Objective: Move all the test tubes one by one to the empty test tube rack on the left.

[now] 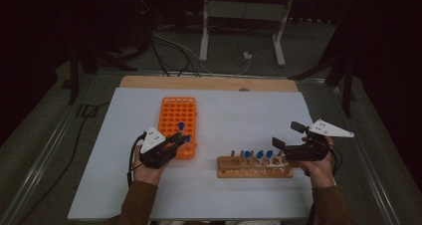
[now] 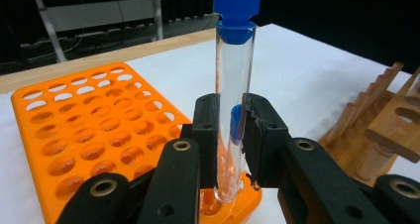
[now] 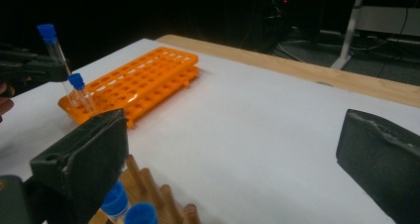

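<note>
One tube is what matters now, and I am looking first from the high view. My left gripper is holding it over the near right corner of the orange rack, so the rack is lying directly under and just beyond my left hand. My right gripper is hovering at the right end of the wooden rack, well apart from the orange one, so the left hand is clearly the nearer one.

From the left gripper view, my two black jaws are clamping the tube at its lower half. The tube is standing upright, its blue cap on top, and its round bottom is touching or almost entering a hole at the rack's corner; I cannot tell exactly which. The long axis is pointing straight down into the hole, so I judge the coming move is only downward.

From the right gripper view, my right jaws are standing wide apart with nothing between them. Far on the left I am seeing the held tube beside a second capped tube already standing in the orange rack.
</note>
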